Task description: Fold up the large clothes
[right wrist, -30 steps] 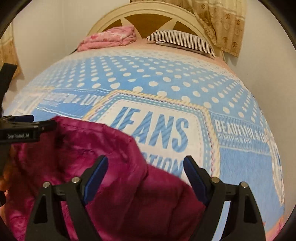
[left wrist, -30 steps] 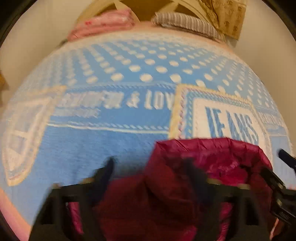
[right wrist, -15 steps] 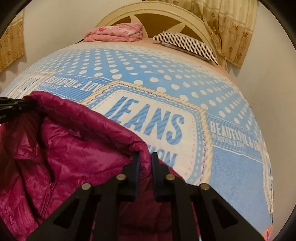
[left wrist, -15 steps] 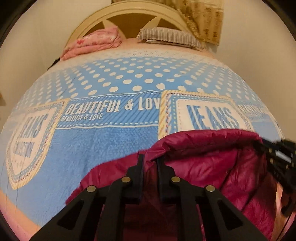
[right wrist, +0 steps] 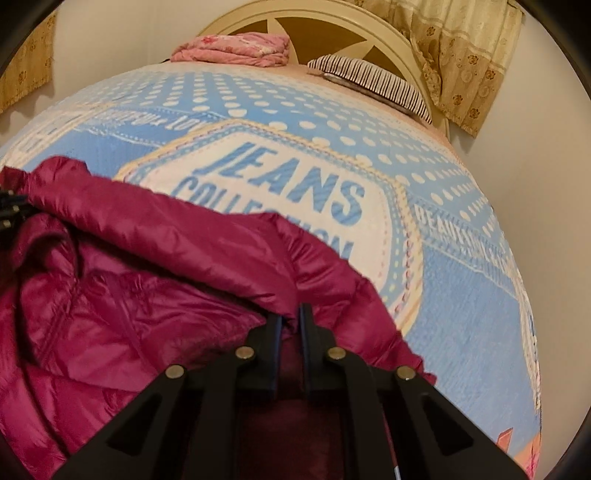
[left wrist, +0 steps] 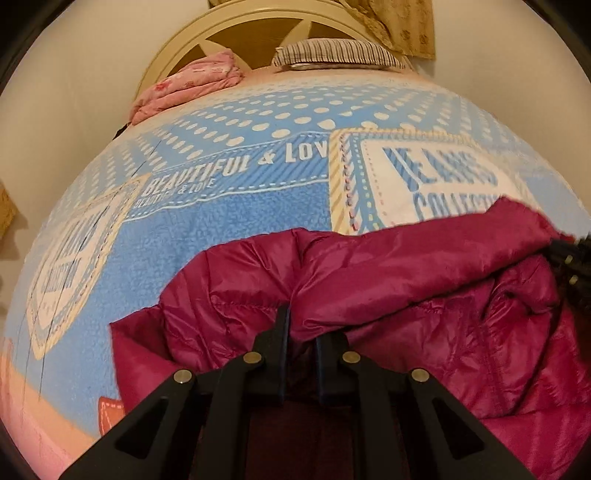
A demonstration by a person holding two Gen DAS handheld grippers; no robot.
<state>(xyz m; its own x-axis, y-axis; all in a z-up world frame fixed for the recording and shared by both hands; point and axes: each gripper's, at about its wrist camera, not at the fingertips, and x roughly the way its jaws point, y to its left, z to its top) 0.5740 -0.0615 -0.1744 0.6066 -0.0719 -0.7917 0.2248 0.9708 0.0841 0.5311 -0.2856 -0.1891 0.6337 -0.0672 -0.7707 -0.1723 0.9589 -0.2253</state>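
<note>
A large magenta puffer jacket (left wrist: 406, 295) lies bunched on the near part of a bed. My left gripper (left wrist: 301, 321) is shut on a fold of the jacket's upper edge. My right gripper (right wrist: 291, 317) is shut on the same raised edge of the jacket (right wrist: 147, 288) further right. The edge is stretched between the two and lifted off the blanket. The right gripper's tip shows at the right edge of the left wrist view (left wrist: 570, 258), and the left gripper's tip at the left edge of the right wrist view (right wrist: 11, 214).
The bed is covered by a blue dotted blanket (left wrist: 258, 122) printed with "JEANS COLLECTION" (right wrist: 288, 184). A folded pink cloth (right wrist: 236, 48) and a striped pillow (right wrist: 373, 81) lie by the rounded headboard (left wrist: 258, 26). Walls flank both sides; curtains (right wrist: 465, 48) hang at right.
Both grippers went from open to shut on the jacket's edge, and they have since lifted that edge and drawn it back toward the near side.
</note>
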